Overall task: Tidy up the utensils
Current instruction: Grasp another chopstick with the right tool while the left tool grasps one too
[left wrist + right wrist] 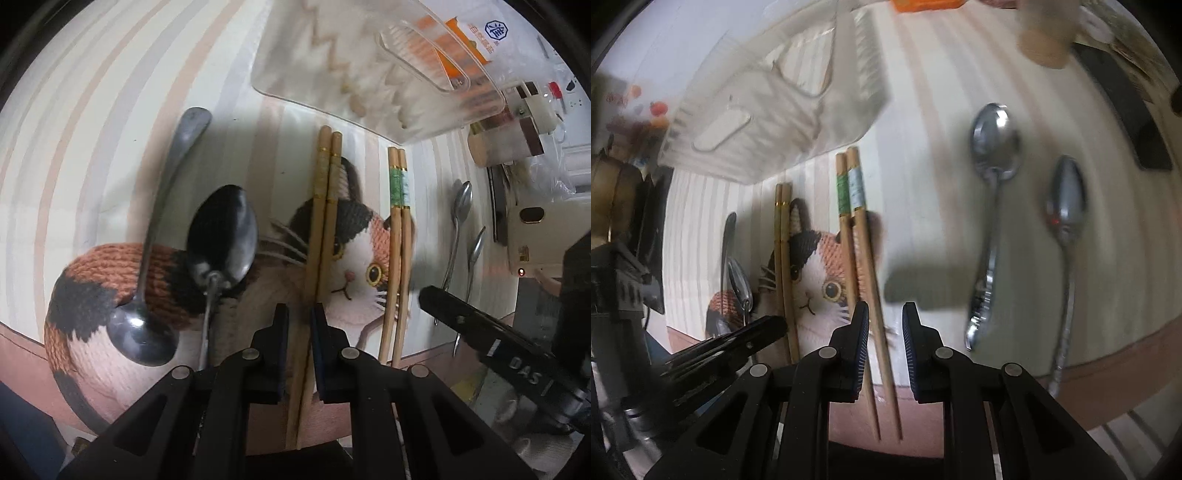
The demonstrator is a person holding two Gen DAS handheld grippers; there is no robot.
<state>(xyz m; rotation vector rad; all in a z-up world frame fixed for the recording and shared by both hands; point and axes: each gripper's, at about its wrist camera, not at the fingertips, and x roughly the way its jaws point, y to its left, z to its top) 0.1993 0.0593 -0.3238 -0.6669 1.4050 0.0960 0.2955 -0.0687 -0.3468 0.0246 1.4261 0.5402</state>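
Observation:
On a cat-print mat [351, 266] lie two chopstick pairs and several spoons. My left gripper [300, 317] is open, its fingers either side of the gold-banded chopstick pair [321, 221]. My right gripper [884, 317] is open around the green-and-blue-banded chopstick pair [864, 258], which also shows in the left wrist view [397, 229]. Two steel spoons [218, 236] [147, 295] lie left of the gold-banded pair. Two more spoons [993, 184] [1067, 229] lie right of the banded pair. The right gripper appears in the left wrist view [461, 317].
A clear plastic organizer tray [369, 66] stands beyond the chopsticks, also seen in the right wrist view [775, 110]. An orange package [465, 48] sits behind it. A black flat object [1126, 122] lies at the far right. The mat's pink front edge [1108, 350] is near.

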